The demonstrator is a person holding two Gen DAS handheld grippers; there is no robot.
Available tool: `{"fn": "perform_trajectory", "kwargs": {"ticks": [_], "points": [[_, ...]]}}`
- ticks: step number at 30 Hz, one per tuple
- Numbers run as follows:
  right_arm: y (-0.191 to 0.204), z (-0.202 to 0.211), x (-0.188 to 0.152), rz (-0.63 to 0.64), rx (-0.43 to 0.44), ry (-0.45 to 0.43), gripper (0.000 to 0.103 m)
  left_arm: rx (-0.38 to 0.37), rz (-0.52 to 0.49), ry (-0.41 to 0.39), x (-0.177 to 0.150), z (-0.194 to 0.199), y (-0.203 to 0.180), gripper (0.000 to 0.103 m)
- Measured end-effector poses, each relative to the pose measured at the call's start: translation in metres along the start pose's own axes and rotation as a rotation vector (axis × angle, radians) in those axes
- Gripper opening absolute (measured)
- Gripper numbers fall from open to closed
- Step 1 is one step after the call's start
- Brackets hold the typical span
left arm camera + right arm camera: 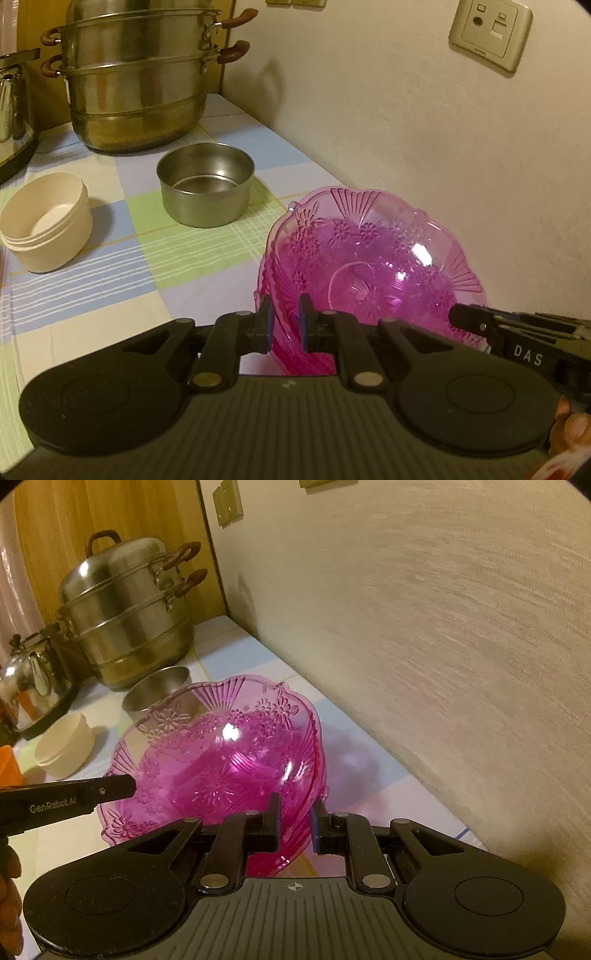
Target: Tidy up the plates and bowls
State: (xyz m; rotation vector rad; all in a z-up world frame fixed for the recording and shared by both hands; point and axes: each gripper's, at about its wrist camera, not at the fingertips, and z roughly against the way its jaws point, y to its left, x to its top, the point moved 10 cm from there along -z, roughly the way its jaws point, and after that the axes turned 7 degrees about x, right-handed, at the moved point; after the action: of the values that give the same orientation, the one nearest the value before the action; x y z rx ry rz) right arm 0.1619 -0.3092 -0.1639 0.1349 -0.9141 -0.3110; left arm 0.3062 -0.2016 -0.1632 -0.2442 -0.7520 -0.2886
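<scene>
Pink plastic bowl hangs between us, left gripper and right gripper pinching opposite rims, presumably for level carrying.

Pink bowls: one, perhaps a nested stack
Steel bowls: one
Cream containers: one
Tiered steamer pots: one
Kettles: one
Grippers: two, left and right
Wall sockets: one
</scene>
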Motion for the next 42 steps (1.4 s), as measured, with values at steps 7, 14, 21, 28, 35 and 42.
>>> {"fn": "perform_trajectory", "kwargs": {"ticks": [7,14,21,28,35,42], "points": [[0.0,-0.001,-0.001,0.004,-0.014,-0.007,0.016,-0.001,-0.015,-0.006,0.0,-0.004,-0.002,0.013],[0.001,-0.002,-0.002,0.012,-0.037,-0.008,0.017,-0.003,-0.031,-0.005,-0.001,-0.007,-0.004,0.014],[0.002,-0.005,-0.002,0.008,-0.037,-0.001,0.018,-0.003,-0.029,0.001,-0.002,-0.01,-0.003,0.014],[-0.004,-0.001,0.003,-0.082,0.033,-0.039,0.063,-0.011,-0.041,-0.022,0.001,-0.005,-0.006,0.033],[-0.005,0.003,0.006,-0.106,0.046,-0.045,0.063,0.016,-0.022,-0.026,0.003,-0.004,0.006,0.058],[-0.006,0.007,0.006,-0.122,0.055,-0.056,0.063,0.035,0.053,-0.045,0.01,0.003,0.03,0.049]]}}
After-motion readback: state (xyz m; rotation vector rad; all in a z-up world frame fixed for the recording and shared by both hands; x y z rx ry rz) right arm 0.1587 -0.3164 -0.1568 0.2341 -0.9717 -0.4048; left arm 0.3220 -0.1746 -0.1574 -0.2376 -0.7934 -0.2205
